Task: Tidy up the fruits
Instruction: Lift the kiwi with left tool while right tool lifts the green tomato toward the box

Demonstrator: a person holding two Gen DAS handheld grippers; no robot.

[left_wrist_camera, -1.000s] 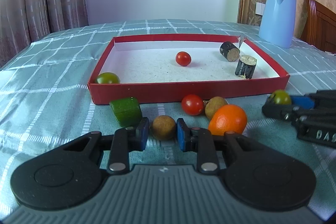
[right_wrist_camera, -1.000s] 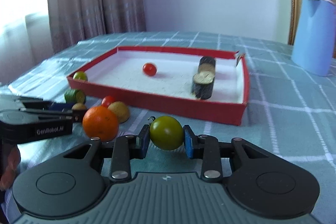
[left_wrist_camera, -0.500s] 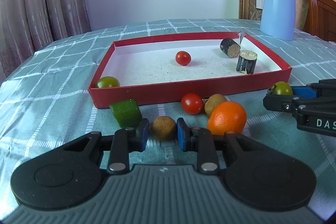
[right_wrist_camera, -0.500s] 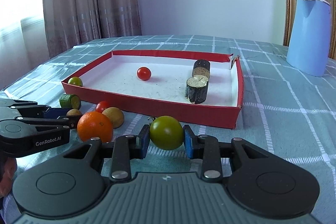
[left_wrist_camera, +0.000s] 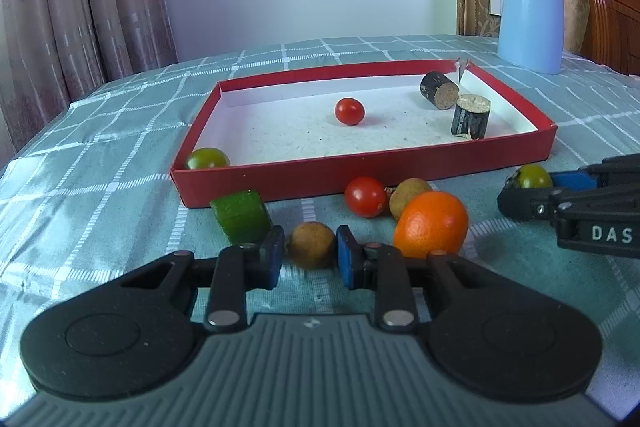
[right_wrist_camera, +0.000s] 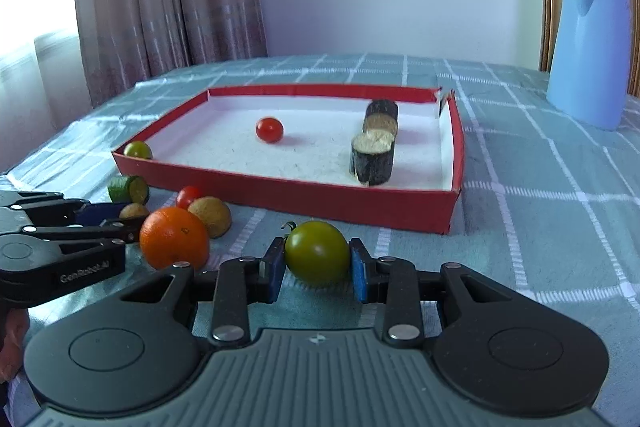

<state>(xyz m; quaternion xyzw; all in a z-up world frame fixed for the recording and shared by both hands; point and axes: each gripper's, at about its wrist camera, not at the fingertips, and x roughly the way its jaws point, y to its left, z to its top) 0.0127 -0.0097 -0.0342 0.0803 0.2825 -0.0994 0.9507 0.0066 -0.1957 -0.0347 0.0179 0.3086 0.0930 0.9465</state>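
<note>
My left gripper [left_wrist_camera: 311,255] is shut on a small brown round fruit [left_wrist_camera: 311,245], held just above the cloth in front of the red tray [left_wrist_camera: 360,173]. My right gripper [right_wrist_camera: 316,269] is shut on a green tomato [right_wrist_camera: 317,253]; it also shows in the left wrist view [left_wrist_camera: 529,177]. An orange [left_wrist_camera: 431,223], a red cherry tomato [left_wrist_camera: 365,196], another brown fruit [left_wrist_camera: 408,189] and a green cucumber piece [left_wrist_camera: 240,215] lie before the tray. Inside the tray are a red tomato [left_wrist_camera: 349,111], a green tomato [left_wrist_camera: 207,159] and two dark cut pieces [left_wrist_camera: 470,116].
A blue kettle [left_wrist_camera: 532,13] stands at the far right of the table. A wooden chair [left_wrist_camera: 610,23] is behind it. Curtains [left_wrist_camera: 76,3] hang at the left. The teal checked cloth [left_wrist_camera: 100,163] covers the table.
Both grippers have risen a little and the views tilted up, each keeping its fruit. The fruits on the cloth have not moved.
</note>
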